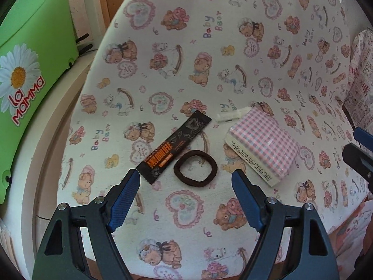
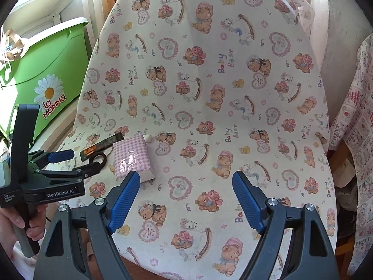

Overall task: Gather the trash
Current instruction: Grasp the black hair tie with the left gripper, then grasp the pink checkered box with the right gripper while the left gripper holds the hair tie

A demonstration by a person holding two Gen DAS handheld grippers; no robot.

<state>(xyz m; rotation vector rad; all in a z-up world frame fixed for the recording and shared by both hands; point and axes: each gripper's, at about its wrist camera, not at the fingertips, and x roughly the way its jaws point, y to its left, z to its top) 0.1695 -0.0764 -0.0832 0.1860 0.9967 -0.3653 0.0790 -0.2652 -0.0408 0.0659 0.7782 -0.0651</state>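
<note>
A person's left gripper [image 1: 186, 182] is hovering just short of a dark coffee sachet [image 1: 173, 148] lying on the bear-print seat cushion [image 1: 209, 58]. Its blue pads are standing apart with nothing between them. The sachet, judged the likeliest piece of trash here, is lying flat with its long axis running diagonally: its near end is almost meeting the left pad [image 1: 127, 194], its far end is pointing away toward the seat back. Just beside the sachet, on its right, a brown hair tie [image 1: 195, 169] is resting directly ahead of the open jaws. Beyond that a pink checked tissue pack [image 1: 261, 148] is lying next to a small white tube [image 1: 233, 114]. The right gripper [image 2: 186, 199] is also gaping and gripping nothing, well apart from the sachet, over bare cushion on the tissue pack's far side. The left hand is clearly the nearer one. A green plastic bin [image 1: 30, 70] is standing off the cushion's left edge.
</note>
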